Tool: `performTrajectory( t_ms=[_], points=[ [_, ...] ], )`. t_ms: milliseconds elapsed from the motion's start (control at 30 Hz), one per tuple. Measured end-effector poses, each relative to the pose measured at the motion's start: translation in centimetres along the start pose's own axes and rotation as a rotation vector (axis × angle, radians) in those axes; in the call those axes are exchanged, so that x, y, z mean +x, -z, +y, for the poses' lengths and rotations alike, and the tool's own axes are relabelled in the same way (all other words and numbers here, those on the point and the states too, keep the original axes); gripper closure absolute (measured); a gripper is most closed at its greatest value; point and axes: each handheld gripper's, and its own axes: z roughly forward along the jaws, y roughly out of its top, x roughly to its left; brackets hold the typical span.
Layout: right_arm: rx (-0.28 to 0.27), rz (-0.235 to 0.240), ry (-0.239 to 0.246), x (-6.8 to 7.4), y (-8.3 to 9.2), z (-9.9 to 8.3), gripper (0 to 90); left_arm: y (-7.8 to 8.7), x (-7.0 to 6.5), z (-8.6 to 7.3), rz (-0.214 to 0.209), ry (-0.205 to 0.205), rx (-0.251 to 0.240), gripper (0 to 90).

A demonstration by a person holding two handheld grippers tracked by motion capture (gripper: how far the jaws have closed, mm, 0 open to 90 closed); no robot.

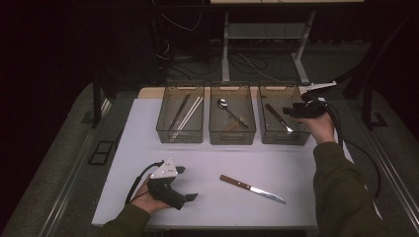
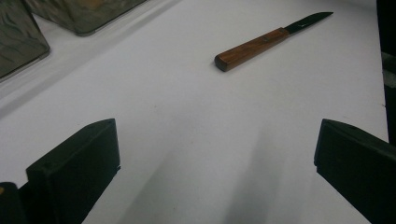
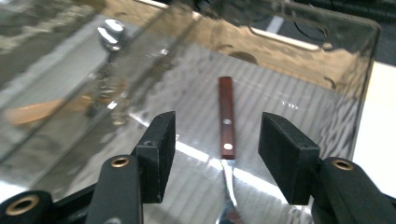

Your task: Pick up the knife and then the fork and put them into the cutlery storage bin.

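Two knives to think about here, and your right claw (image 3: 212, 149) is hanging over one of them: the wood-handled knife (image 3: 226, 126) lying flat on the floor of the clear bin (image 1: 284, 137). From where that claw sits, the reddish handle runs straight away between the two pads, and the blade end comes back toward you under the claw body. The jaws stand about half apart and aren't pressing on anything, so it's not gripping.

The other one, the knife on the table (image 1: 251, 188), lies out ahead of your left claw (image 2: 215, 172) and off to its right, handle end nearer to it. That claw is wide open with nothing but bare table (image 2: 187, 130) between the pads.

Handling-wise, I'd guess both are light and totally stiff, so no flex to worry about. The catch is they lie flat on a hard surface, so the pads have to get low on either side. Grab the wooden handle, not the blade: the wood looks like it gives some bite, while the polished steel is thin and would probably slip or twist. Pinch around the rivets, mid-handle, across the narrow width. Take it too near the butt and the blade end will likely droop.

Not fragile, just watch the bin wall near your right pad.
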Motion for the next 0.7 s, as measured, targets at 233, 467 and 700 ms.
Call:
performTrajectory(
  t_ms=[233, 467, 700],
  points=[
    [-0.056, 0.134, 0.062, 2.8, 2.7, -1.0, 40.9, 0.3, 0.2, -0.1, 0.008, 0.015, -0.004, 0.0],
    [-0.056, 0.234, 0.153, 6.0, 4.5, -3.2, 39.7, 0.3, 0.2, -0.1, 0.011, 0.023, -0.006, 0.0],
    [-0.037, 0.31, 0.189, 8.3, 5.1, -5.8, 39.7, 0.2, 0.1, -0.1, 0.01, 0.022, -0.006, 0.0]
  ],
)
